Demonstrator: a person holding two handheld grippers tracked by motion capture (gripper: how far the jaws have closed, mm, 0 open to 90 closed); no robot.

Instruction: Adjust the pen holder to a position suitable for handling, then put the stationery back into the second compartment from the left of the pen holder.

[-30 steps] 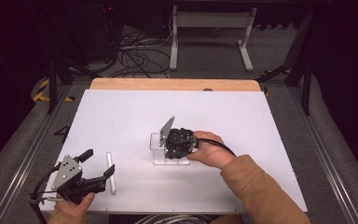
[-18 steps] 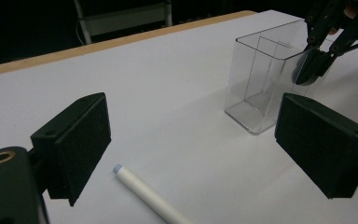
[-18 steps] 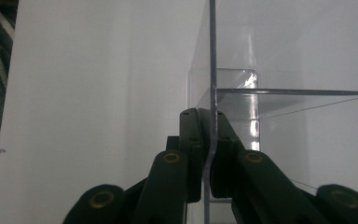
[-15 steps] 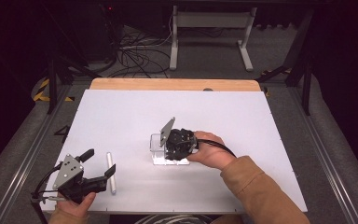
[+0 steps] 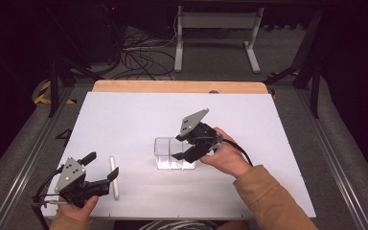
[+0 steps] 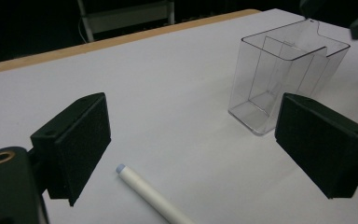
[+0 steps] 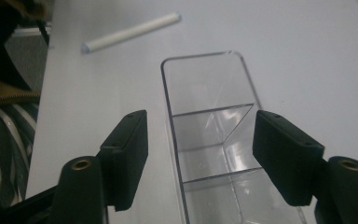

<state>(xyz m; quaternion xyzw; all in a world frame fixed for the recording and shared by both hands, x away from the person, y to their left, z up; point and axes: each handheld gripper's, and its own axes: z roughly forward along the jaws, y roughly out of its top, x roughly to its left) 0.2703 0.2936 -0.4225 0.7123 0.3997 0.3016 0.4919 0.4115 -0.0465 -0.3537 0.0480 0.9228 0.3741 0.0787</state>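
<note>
- The clear plastic organizer box stands upright near the middle of the white counter; inner walls split it into compartments, and all that can be seen are empty.
- The right claw hovers just above the box's right end. Its jaws have just been opening and now stand apart, one to each side of the box rim in the right gripper view, with the pads clear of the walls, so the box seems to have been let go where it stands.
- The white marker-like stick lies flat at the near left of the counter, well apart from the box.
- The left claw sits low just left of the stick, jaws wide open and empty; in the left gripper view the stick's tip lies between the two pads without touching either.
- Judged from this, placing the box looks done; what is left is probably picking up the stick and dropping it into a compartment.
- No brand, label or readable writing shows on the box, the stick or the claws.
</note>
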